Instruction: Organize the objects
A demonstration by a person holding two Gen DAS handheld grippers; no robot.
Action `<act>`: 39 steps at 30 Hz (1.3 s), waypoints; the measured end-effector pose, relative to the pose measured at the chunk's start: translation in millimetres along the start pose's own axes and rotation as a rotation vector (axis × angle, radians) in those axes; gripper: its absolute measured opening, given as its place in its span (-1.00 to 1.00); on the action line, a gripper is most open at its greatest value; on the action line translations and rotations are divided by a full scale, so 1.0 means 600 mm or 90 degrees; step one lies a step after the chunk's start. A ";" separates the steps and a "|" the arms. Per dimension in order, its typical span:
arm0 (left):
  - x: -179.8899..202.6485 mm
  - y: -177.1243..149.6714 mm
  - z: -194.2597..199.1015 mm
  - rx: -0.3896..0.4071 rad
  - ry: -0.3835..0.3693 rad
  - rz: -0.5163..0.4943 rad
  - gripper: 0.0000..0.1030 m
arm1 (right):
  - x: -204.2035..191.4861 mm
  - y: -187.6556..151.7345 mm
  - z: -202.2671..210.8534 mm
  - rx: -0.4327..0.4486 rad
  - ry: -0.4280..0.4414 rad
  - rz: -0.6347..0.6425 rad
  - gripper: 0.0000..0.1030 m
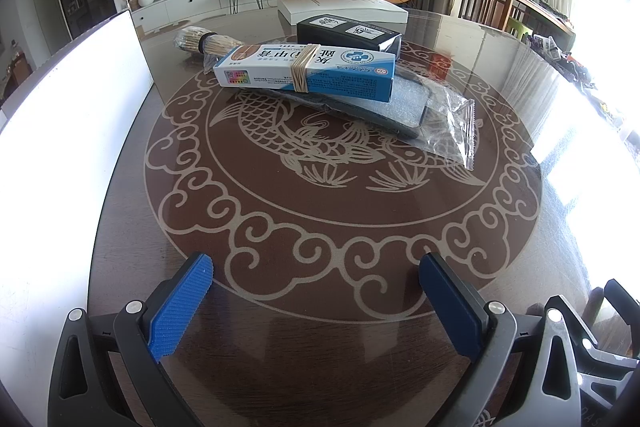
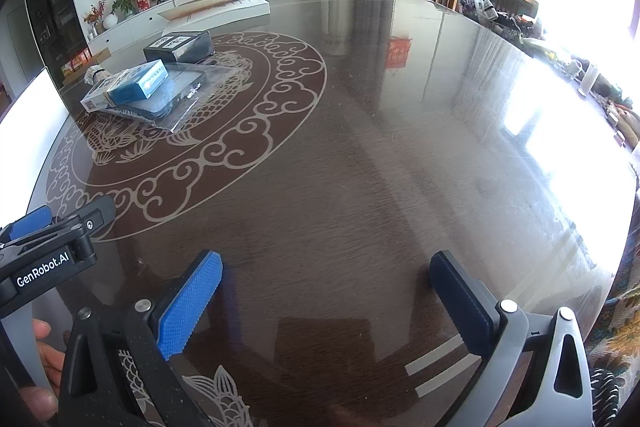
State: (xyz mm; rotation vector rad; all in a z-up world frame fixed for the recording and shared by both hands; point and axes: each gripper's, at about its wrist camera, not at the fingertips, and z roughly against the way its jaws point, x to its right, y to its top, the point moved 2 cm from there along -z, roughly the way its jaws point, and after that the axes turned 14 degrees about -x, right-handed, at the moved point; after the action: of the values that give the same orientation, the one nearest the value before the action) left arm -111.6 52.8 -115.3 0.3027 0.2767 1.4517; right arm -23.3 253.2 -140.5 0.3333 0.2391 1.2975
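Nothing looks sorted yet: the blue-and-white carton [image 1: 304,71], black box [image 1: 348,33] and toothpick bundle [image 1: 196,41] lie heaped on the desk [image 1: 320,227]. Both the left tongs [image 1: 316,301] and right tongs [image 2: 326,303] gape wide, empty.

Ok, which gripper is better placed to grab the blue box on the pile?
Left. The left gripper faces the blue box head-on, open. The right gripper points at bare table, pile off to its left.

bare table [image 1: 320,227] lies before the stacked blue box [image 1: 304,73] and black box [image 1: 348,33].
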 end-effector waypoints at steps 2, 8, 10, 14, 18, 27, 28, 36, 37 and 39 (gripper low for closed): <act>0.000 0.000 0.000 0.000 0.000 0.000 1.00 | 0.000 0.000 0.000 0.000 0.000 0.000 1.00; -0.002 -0.009 0.003 -0.025 -0.003 -0.010 1.00 | 0.000 0.000 0.000 0.000 0.000 0.000 1.00; -0.002 -0.020 0.008 -0.042 -0.005 -0.018 1.00 | 0.000 0.000 0.000 0.000 0.000 0.000 1.00; -0.016 -0.023 0.014 -0.116 -0.014 0.002 1.00 | 0.000 0.000 0.000 0.000 0.000 0.000 1.00; -0.047 -0.009 0.071 -0.059 -0.063 0.044 1.00 | 0.000 0.000 -0.001 0.000 0.000 0.000 1.00; -0.042 0.198 0.092 0.004 -0.016 0.038 1.00 | 0.000 0.001 -0.001 0.000 0.000 0.000 1.00; -0.035 0.222 0.078 0.000 -0.004 0.039 1.00 | 0.001 0.001 -0.001 0.001 0.000 0.000 1.00; -0.035 0.290 -0.032 -0.040 0.073 0.111 1.00 | 0.001 0.001 0.000 0.001 0.000 0.001 1.00; -0.038 0.287 -0.043 -0.048 0.082 0.115 1.00 | 0.001 0.001 0.000 0.001 0.000 0.001 1.00; -0.043 0.276 -0.056 -0.057 0.084 0.118 1.00 | 0.001 0.001 0.000 0.002 0.000 0.001 1.00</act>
State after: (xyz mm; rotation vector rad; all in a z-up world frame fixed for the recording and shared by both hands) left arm -279.9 43.7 -85.9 0.1630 0.2951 1.6649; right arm -23.8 253.9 -140.4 0.3357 0.2404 1.2981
